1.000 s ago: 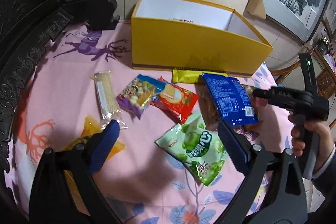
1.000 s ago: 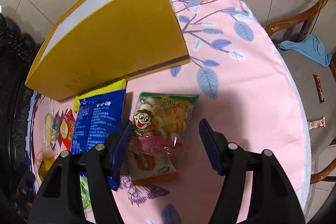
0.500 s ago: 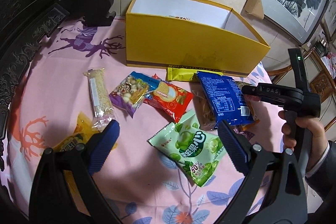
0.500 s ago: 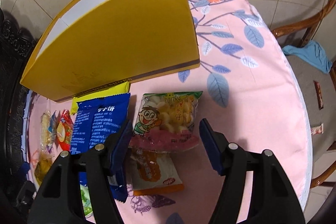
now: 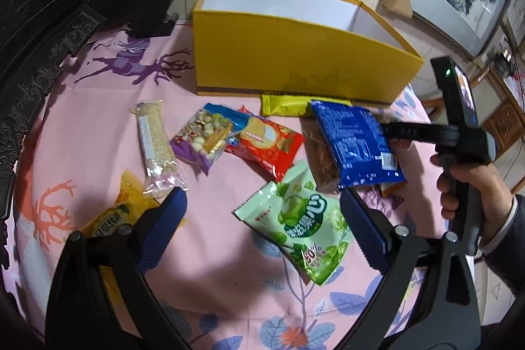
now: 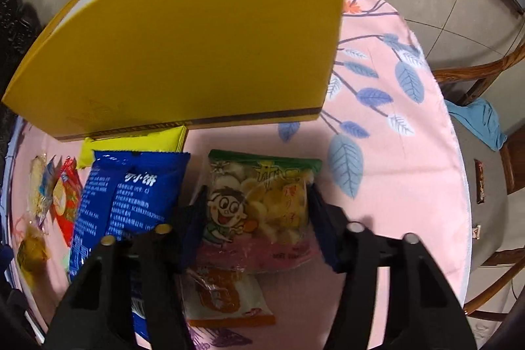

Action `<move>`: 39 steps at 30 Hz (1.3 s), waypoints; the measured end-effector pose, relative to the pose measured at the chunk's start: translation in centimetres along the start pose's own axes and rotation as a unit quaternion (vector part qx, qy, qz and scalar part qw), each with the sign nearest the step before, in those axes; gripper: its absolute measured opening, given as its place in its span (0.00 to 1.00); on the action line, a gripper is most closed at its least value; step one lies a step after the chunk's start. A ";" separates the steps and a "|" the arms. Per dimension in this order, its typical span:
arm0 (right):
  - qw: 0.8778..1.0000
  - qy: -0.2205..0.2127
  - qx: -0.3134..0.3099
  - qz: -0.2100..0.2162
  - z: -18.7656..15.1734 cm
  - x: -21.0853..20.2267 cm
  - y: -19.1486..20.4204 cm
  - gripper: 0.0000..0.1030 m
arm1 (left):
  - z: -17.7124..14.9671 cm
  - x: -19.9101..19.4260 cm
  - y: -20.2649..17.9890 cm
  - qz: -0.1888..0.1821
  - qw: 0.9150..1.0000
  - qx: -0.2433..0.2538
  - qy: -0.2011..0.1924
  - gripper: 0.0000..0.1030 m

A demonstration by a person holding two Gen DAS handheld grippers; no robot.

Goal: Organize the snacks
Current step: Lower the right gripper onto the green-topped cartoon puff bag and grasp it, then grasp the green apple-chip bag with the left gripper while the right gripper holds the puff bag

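An open yellow box [image 5: 295,61] stands at the back of the pink tablecloth; it also fills the top of the right wrist view [image 6: 183,48]. Several snack packs lie in front of it: a green pack [image 5: 298,218], a blue pack [image 5: 354,143], a red pack [image 5: 265,143], a purple nut pack [image 5: 200,140], a rice bar [image 5: 154,143]. My left gripper [image 5: 262,228] is open above the green pack. My right gripper [image 6: 256,225] is open, its jaws on either side of a cartoon-boy biscuit bag [image 6: 259,205]. An orange pack [image 6: 223,297] lies under that bag.
A yellow pack [image 5: 111,215] lies by my left finger. A thin yellow pack [image 5: 285,104] lies against the box front. Dark carved furniture [image 5: 49,5] borders the table's left. A wooden chair with a blue cloth [image 6: 479,120] stands right of the table edge.
My right gripper has moved forward and down so its open jaws now flank the cartoon-boy bag. My left gripper has drawn back a little; the snacks have not moved.
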State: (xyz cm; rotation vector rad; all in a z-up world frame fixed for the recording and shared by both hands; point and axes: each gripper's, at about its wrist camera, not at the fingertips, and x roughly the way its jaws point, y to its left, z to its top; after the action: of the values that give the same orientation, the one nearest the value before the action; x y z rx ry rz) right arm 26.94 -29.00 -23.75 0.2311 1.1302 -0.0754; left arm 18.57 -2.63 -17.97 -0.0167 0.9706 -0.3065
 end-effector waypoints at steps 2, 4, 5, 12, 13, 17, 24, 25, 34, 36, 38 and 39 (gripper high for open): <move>1.000 0.000 0.016 0.008 -0.6 -0.6 -1.0 0.51 | -0.3 0.5 -0.6 -0.005 1.000 0.007 0.009 0.93; 1.000 -0.004 0.028 0.007 -1.5 -1.5 -2.2 0.51 | -0.7 1.0 -1.2 -0.010 1.000 0.006 0.018 0.93; 0.999 -0.005 0.036 0.010 -2.2 -1.9 -2.7 0.51 | -0.8 1.2 -1.5 -0.010 1.000 0.004 0.020 0.93; 0.999 0.000 0.039 0.036 -7.6 -4.6 -4.6 0.51 | -1.8 4.3 -4.4 0.002 0.999 0.014 0.032 0.93; 0.999 0.001 0.036 0.035 -8.2 -4.9 -4.7 0.51 | -2.1 4.6 -4.9 0.009 0.999 0.027 0.029 0.93; 0.999 0.000 0.036 0.037 -9.2 -5.5 -5.1 0.51 | -3.0 6.4 -5.7 0.043 0.998 0.027 0.043 0.98; 0.998 0.001 0.039 0.041 -9.3 -5.1 -4.9 0.52 | -2.8 6.2 -5.7 0.088 0.994 -0.019 0.064 0.98; 0.998 0.001 0.040 0.043 -9.3 -5.1 -5.0 0.52 | -3.1 5.8 -5.2 0.090 0.993 -0.036 0.066 0.98; 0.998 -0.002 0.035 0.046 -9.2 -4.9 -5.0 0.52 | -2.5 8.5 -6.3 0.072 0.994 -0.049 0.070 0.98; 0.998 -0.001 0.033 0.046 -9.3 -4.9 -5.0 0.52 | -2.1 8.7 -6.1 0.069 0.995 -0.048 0.058 0.98; 0.998 -0.001 0.033 0.046 -9.3 -4.9 -5.0 0.52 | -1.9 8.4 -5.8 0.061 0.996 -0.040 0.047 0.91; 0.998 -0.001 0.033 0.046 -9.3 -4.9 -5.0 0.52 | -1.9 8.2 -5.8 0.059 0.997 -0.031 0.042 0.83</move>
State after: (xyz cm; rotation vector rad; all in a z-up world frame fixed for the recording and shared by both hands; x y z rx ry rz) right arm 15.69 -32.09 -23.78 0.3419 1.1142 -0.0312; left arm 19.86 -10.15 -24.85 -0.0026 1.0600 -0.1687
